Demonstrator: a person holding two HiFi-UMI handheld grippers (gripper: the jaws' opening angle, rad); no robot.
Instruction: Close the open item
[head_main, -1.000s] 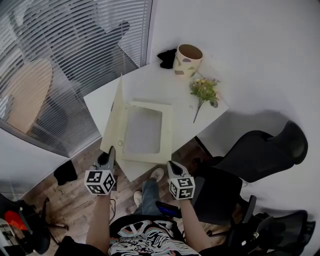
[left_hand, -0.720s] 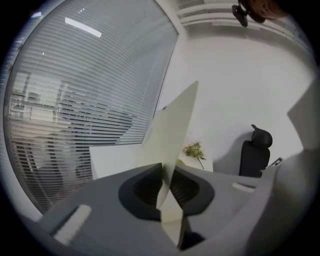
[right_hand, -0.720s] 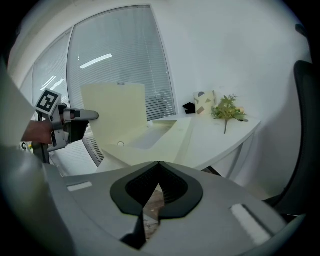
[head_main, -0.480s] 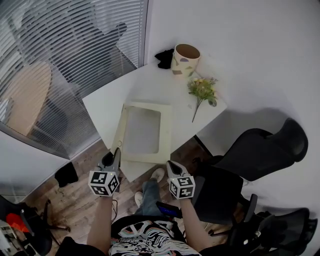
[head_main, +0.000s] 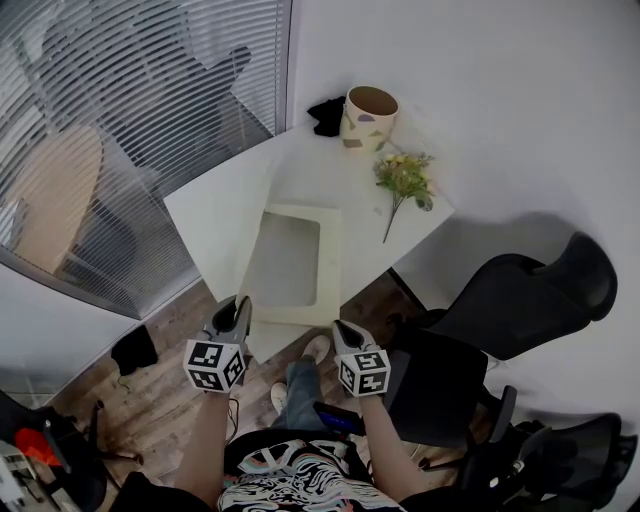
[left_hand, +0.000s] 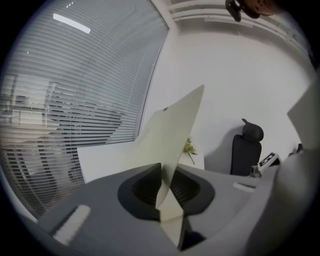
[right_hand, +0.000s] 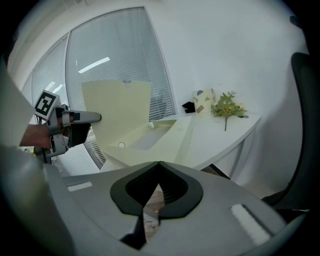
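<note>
While our left claw (head_main: 236, 308), jaws just opening, apparently pinched the upright lid (left_hand: 175, 125) of the box (head_main: 330, 262), our right claw (head_main: 339, 326) hung closed, empty; we judged closing half done.

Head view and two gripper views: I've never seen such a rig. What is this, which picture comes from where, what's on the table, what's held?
No robot: a person holds a hand tool with two jaws in each hand, the left gripper and the right gripper. The head view comes from a camera on the person's head, looking down; each gripper view looks along that tool's own jaws. On the white table lie a flat cream box, a patterned pot, a flower sprig and something black. The box's lid stands upright, its edge between the left jaws, which have just been opening; no gap shows. The right jaws are together, empty.
</note>
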